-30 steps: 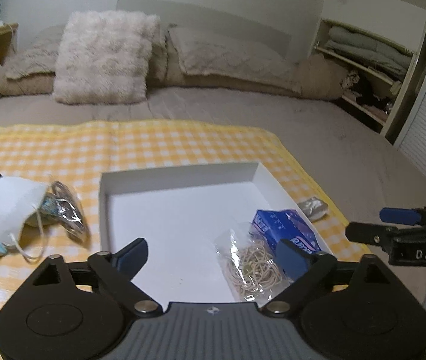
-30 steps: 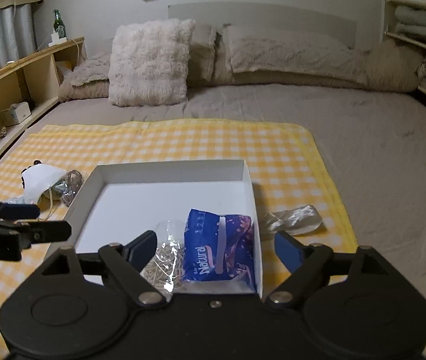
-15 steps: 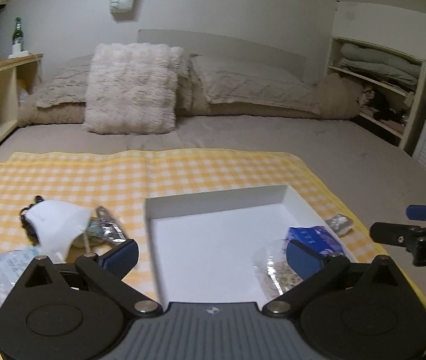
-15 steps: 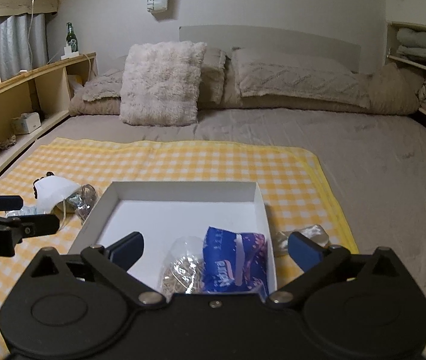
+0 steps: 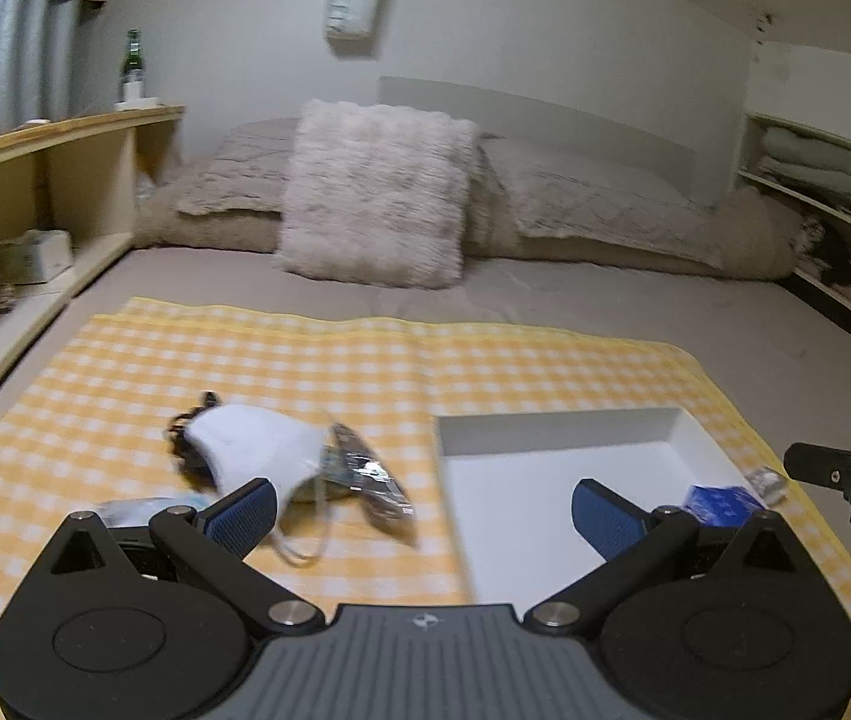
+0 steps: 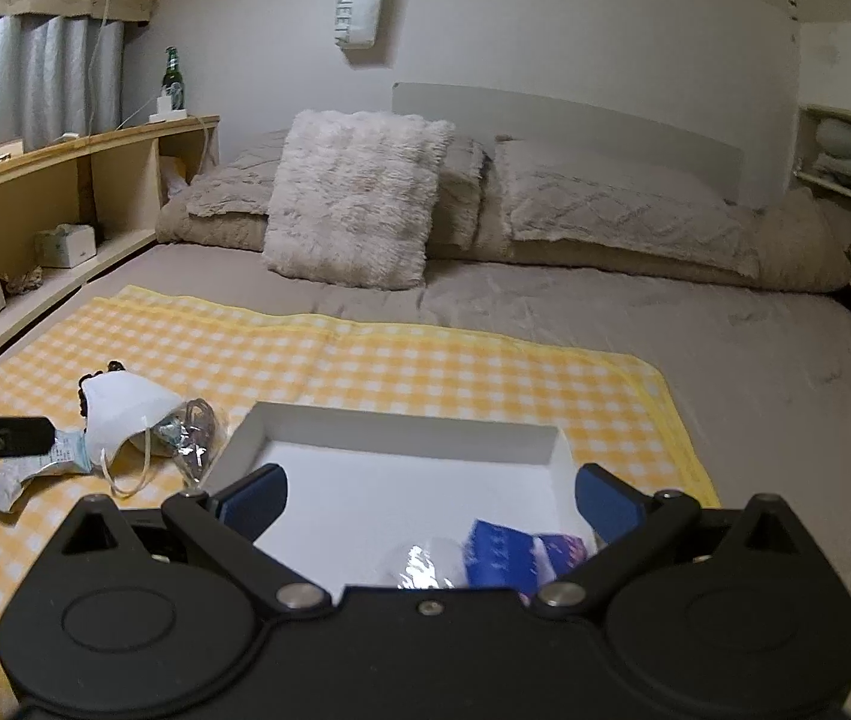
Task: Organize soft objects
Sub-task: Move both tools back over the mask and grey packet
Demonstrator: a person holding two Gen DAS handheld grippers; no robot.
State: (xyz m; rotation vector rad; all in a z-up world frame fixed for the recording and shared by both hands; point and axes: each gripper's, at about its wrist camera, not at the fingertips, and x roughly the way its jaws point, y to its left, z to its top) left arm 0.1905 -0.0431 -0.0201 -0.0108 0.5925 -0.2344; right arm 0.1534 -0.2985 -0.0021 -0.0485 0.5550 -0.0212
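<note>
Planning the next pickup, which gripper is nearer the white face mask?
Left. The left gripper hovers open just beside the white face mask; the right gripper sits open over the white tray.

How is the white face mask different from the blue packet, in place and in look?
The white face mask lies outside the white tray, on the yellow checked cloth to its left; the blue packet lies inside the tray, near its right front corner. The mask is plain white with loose ear loops; the packet is blue with print. The mask rests partly on other small packets; the packet sits beside a clear bag. Neither is held by a gripper.
</note>
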